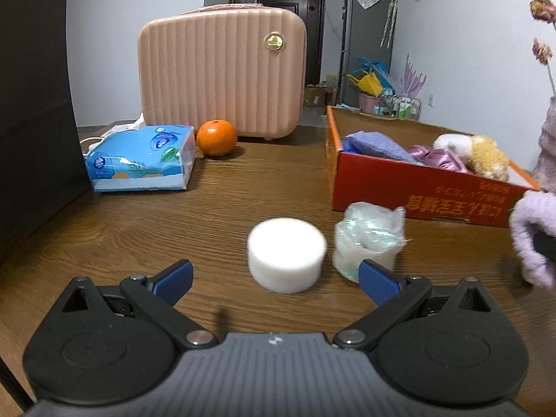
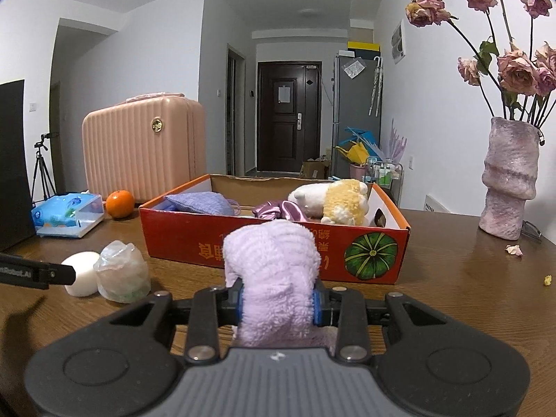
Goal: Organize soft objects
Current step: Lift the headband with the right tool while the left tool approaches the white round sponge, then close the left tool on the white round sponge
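The right claw (image 2: 278, 304) squeezes a fluffy purple towel (image 2: 274, 271) near the red box (image 2: 278, 246). The left claw (image 1: 274, 278) is wide apart by the white sponge (image 1: 286, 253).

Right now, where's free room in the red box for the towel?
Bare cardboard floor at the red box middle and rear, between the purple pouch and the plush toy. Crowded right side: plush plus pink satin item. Right gripper holds the lilac towel.

A lived-in home: a hallway front door (image 2: 288, 114), a pink suitcase (image 2: 142, 146) and vased dried roses (image 2: 507, 69).
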Demonstrator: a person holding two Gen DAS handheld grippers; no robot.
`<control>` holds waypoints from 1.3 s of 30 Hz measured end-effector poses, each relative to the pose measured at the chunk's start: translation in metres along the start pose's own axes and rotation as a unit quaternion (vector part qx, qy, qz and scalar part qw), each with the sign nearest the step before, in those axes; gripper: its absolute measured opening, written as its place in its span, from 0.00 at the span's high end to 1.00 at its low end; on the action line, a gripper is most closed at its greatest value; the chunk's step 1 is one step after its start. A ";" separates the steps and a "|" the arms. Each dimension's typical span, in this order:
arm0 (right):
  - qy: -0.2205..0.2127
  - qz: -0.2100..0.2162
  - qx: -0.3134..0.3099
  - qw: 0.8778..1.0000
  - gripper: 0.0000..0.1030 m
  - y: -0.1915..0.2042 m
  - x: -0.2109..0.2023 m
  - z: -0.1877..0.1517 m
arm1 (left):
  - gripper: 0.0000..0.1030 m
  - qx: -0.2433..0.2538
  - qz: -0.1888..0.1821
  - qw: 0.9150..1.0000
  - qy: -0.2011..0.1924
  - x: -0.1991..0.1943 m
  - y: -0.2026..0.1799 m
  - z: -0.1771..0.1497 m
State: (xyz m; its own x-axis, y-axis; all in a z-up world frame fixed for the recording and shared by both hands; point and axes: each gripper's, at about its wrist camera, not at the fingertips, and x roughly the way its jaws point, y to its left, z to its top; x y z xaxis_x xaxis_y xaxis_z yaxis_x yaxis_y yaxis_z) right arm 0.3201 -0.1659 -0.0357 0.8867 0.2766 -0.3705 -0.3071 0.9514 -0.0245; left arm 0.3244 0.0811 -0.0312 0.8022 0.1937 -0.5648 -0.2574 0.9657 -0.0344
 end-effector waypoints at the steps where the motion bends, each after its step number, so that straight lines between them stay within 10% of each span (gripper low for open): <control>1: 0.001 0.000 -0.001 1.000 0.69 0.000 0.000 0.000 | 0.00 0.003 0.004 1.000 0.002 0.003 0.001 0.000; 29: 0.005 -0.022 -0.006 1.000 0.68 0.001 0.007 -0.001 | 0.01 0.037 0.013 0.999 0.018 0.054 0.007 0.015; 39: 0.004 -0.027 -0.007 1.000 0.68 0.000 0.008 -0.001 | 0.41 0.040 -0.025 0.998 0.038 0.060 0.007 0.015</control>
State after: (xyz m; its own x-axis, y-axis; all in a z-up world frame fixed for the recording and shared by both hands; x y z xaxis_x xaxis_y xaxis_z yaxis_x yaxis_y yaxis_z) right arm 0.3262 -0.1635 -0.0395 0.8994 0.2239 -0.3755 -0.2638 0.9628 -0.0578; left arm 0.3784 0.1020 -0.0528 0.7692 0.1336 -0.6249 -0.1712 0.9852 -0.0001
